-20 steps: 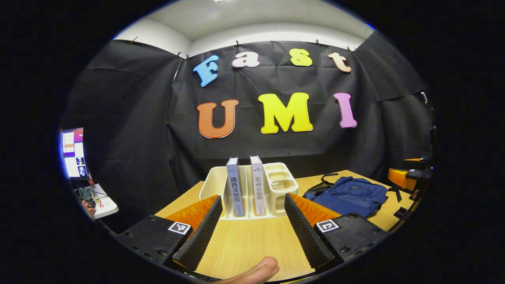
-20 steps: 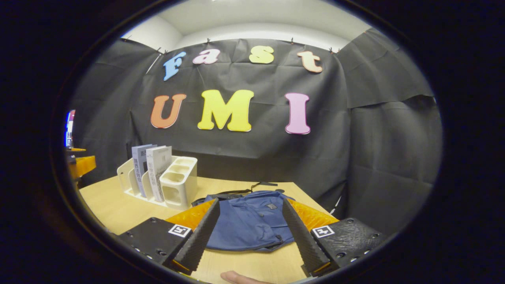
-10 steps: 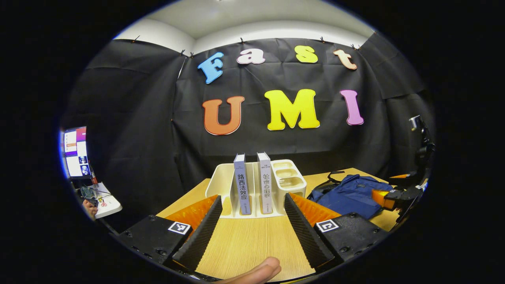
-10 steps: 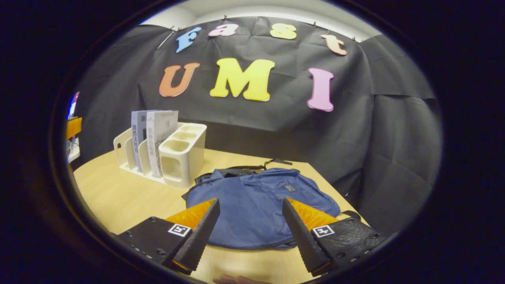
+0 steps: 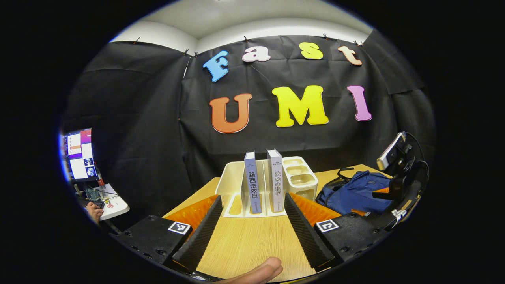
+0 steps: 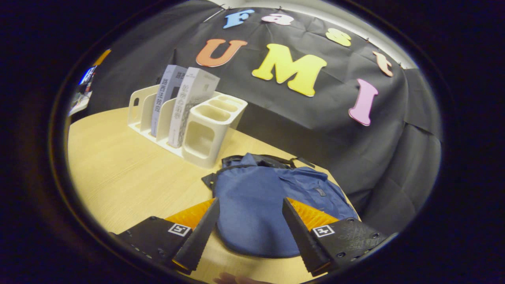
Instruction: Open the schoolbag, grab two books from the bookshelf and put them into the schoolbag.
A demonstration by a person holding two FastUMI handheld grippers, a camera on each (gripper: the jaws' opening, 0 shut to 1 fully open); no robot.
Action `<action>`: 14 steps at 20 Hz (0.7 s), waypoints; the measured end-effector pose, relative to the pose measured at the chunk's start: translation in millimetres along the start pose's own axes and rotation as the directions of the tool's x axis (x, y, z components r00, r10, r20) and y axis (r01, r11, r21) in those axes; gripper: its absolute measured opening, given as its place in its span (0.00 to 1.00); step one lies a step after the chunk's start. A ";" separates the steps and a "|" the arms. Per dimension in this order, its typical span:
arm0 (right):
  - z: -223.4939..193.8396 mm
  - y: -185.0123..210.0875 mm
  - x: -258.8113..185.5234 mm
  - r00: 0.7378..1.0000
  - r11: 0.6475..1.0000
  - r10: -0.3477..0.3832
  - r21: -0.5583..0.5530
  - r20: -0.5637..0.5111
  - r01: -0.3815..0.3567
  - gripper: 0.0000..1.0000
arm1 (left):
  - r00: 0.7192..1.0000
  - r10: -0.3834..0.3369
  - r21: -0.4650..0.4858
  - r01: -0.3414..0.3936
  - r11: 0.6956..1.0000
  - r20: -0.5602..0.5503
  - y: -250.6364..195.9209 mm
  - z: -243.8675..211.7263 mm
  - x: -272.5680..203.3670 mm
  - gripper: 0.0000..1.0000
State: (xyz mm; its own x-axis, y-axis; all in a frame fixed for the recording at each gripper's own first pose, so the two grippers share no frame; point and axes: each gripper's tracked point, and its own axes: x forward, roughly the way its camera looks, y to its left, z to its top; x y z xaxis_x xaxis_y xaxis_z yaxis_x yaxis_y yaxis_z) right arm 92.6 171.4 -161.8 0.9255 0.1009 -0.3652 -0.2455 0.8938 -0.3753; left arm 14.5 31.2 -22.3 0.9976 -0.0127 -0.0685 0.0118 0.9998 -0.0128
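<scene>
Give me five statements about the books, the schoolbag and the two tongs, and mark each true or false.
1. Two books stand upright in the white bookshelf. True.
2. The blue schoolbag hangs on the wall. False: it lies flat on the wooden table.
3. The right tongs are open above the schoolbag. True.
4. The left tongs are shut on a book. False: they are open, holding nothing.
5. The bookshelf's square compartments are full of pens. False: they look empty.
</scene>
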 end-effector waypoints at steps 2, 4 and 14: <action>-7.1 12.6 7.9 0.999 0.999 -0.005 -0.034 -0.038 0.004 0.98 | 1.000 -0.003 0.003 0.003 1.000 -0.003 0.3 -0.9 0.7 0.99; -12.7 23.3 17.8 0.997 0.998 0.001 -0.060 -0.077 -0.006 0.96 | 1.000 -0.005 0.002 0.005 1.000 -0.006 0.7 -2.5 2.1 0.99; -11.9 1.0 40.8 0.971 0.972 -0.176 -0.186 -0.162 0.145 0.89 | 1.000 -0.003 -0.025 0.002 1.000 -0.022 5.5 -6.3 4.0 0.99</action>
State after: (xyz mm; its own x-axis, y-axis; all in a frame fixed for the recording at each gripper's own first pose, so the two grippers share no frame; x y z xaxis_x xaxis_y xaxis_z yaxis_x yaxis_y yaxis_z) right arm 126.7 171.2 -187.3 0.8951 -0.1298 -0.4266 -0.1582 0.8019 -0.5761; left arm 18.1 36.5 -28.9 0.9958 -0.0156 -0.0900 0.0122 0.9992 -0.0382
